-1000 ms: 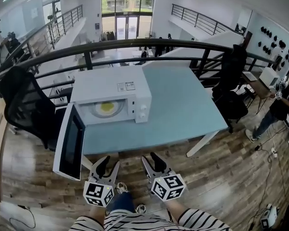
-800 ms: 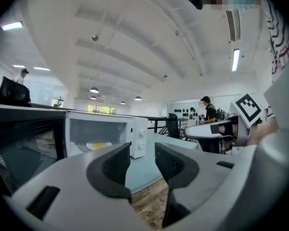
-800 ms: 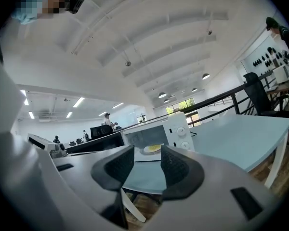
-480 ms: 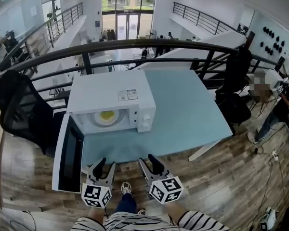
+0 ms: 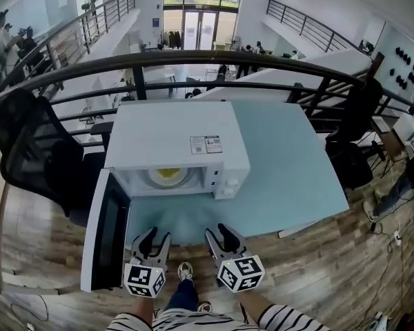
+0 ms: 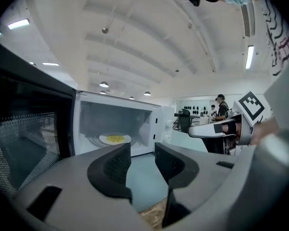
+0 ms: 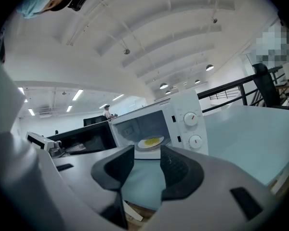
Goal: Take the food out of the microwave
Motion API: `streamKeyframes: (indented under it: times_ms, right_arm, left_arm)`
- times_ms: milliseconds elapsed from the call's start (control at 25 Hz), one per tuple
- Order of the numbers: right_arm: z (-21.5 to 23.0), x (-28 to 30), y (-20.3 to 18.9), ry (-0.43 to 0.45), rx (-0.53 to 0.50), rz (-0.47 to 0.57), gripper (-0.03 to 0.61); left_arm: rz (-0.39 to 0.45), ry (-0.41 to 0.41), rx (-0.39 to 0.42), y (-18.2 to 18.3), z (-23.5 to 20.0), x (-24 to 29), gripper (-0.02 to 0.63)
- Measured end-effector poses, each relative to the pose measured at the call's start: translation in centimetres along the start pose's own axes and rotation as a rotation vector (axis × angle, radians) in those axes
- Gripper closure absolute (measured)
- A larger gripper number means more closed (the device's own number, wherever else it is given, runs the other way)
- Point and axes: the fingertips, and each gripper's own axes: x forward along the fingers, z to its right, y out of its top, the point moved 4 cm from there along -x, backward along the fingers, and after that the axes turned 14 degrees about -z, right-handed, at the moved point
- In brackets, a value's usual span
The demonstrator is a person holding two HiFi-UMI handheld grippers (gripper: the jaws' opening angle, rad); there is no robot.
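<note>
Food lies beyond both pairs of tongs. The left tongs and right tongs, each spread and empty, hover at the worktop near edge. Farther on, the open microwave holds it on a white plate, almost straight ahead of the left tongs, which I judge the nearer.

No legible print; sticker atop the microwave too small, illegible.
</note>
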Motion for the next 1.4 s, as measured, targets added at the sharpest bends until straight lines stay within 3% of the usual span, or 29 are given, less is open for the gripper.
streamKeyframes:
  times_ms: [480,1400]
  right_arm:
    - [1.0,6.9,-1.1,-0.005,-0.02,-0.085,0.413]
    - [2.9,17.5,2.0,0.022,0.012,-0.109,0.413]
  left_arm:
    - [-0.056,0.018,-0.085,-2.6,-4.1,4.0,0.474]
    - [-0.036,0.067,-0.152,1.0,-11.1,12.0,0.474]
